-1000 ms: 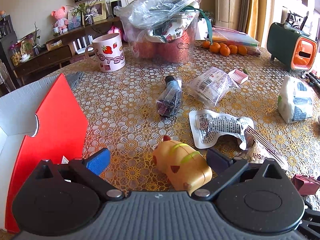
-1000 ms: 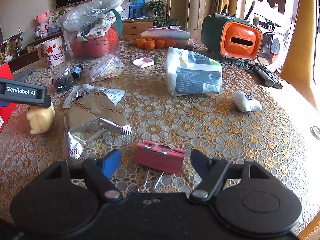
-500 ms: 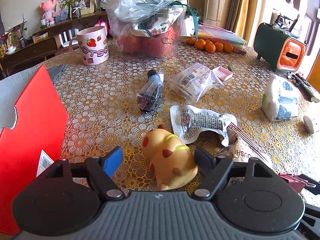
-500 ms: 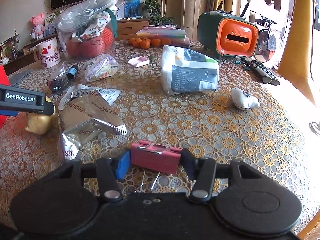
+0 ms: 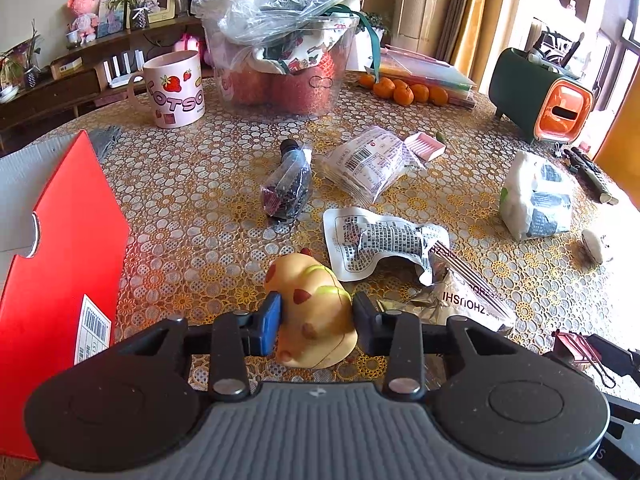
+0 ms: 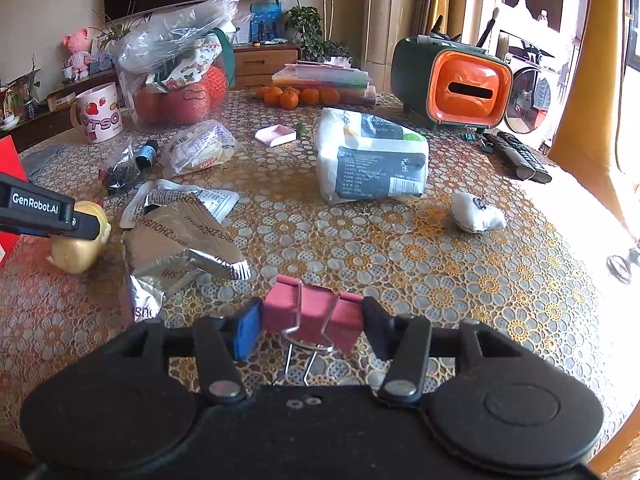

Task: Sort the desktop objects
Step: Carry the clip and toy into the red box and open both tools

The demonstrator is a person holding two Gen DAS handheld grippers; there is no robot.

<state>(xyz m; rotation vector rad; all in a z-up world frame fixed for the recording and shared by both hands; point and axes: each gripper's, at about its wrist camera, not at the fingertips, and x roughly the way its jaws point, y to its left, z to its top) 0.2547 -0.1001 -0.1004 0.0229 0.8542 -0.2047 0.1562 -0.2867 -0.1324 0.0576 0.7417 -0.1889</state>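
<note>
The jaws having just closed, the yellow toy (image 5: 316,312), at 6 o'clock by the red box (image 5: 60,264), is clamped by the left gripper (image 5: 316,322), the pink binder clip (image 6: 312,312) by the right gripper (image 6: 310,326), ready for sorting.

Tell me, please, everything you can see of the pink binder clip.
The pink binder clip is a large one, its body seemingly painted metal, with two silver wire handles folded toward the camera. It sits tilted between the pads of the right hand-held gripper, which press on its two ends. Its handle tips seem to reach the patterned tablecloth. A crumpled silver snack wrapper lies apart to its left.
</note>
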